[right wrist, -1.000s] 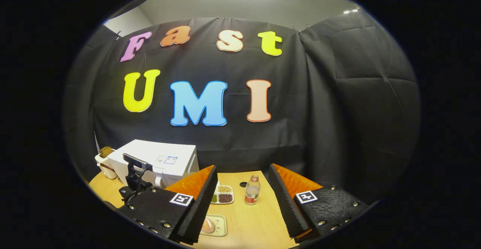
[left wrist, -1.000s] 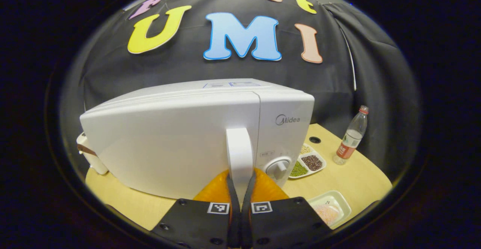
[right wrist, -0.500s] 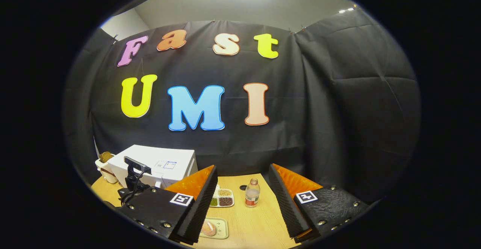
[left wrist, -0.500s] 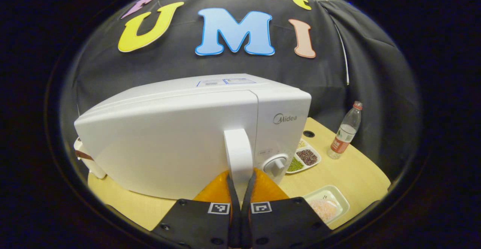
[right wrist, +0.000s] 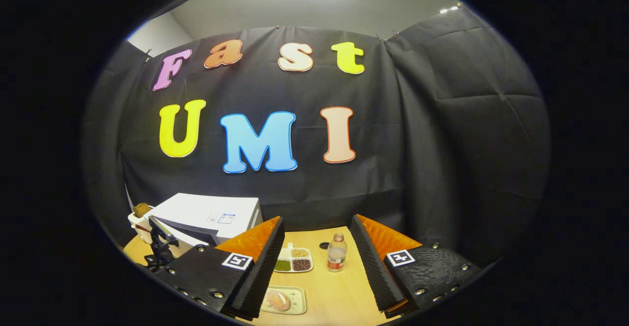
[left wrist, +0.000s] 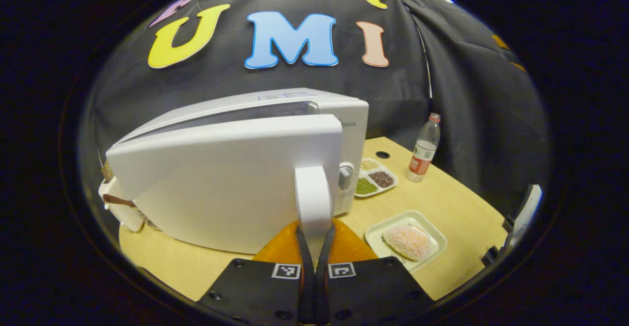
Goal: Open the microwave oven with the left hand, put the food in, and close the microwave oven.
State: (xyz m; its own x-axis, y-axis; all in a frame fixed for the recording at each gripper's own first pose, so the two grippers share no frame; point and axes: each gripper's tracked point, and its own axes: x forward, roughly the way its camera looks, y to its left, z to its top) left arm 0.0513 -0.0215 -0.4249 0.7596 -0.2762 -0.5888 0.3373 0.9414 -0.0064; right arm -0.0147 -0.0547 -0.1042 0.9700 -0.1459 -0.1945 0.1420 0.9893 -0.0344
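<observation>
Left tool [left wrist: 314, 247] is clamped on the white door handle [left wrist: 313, 203] of the microwave [left wrist: 339, 134], both fingers pressing its sides. Door [left wrist: 226, 178] stands ajar, a gap visible along its top edge. On the worktop [left wrist: 442, 203], at 4 o'clock from the handle, the food [left wrist: 407, 242] lies in a white tray [left wrist: 377, 232]. Right tool [right wrist: 317, 262] hangs above the worktop, fingers spread wide and empty; the food [right wrist: 278, 300] sits at 7 o'clock below it.

Both grippers [left wrist: 314, 267] [right wrist: 317, 267]: black bodies w/ screws, square b/w marker tags, ribbed finger faces.
</observation>
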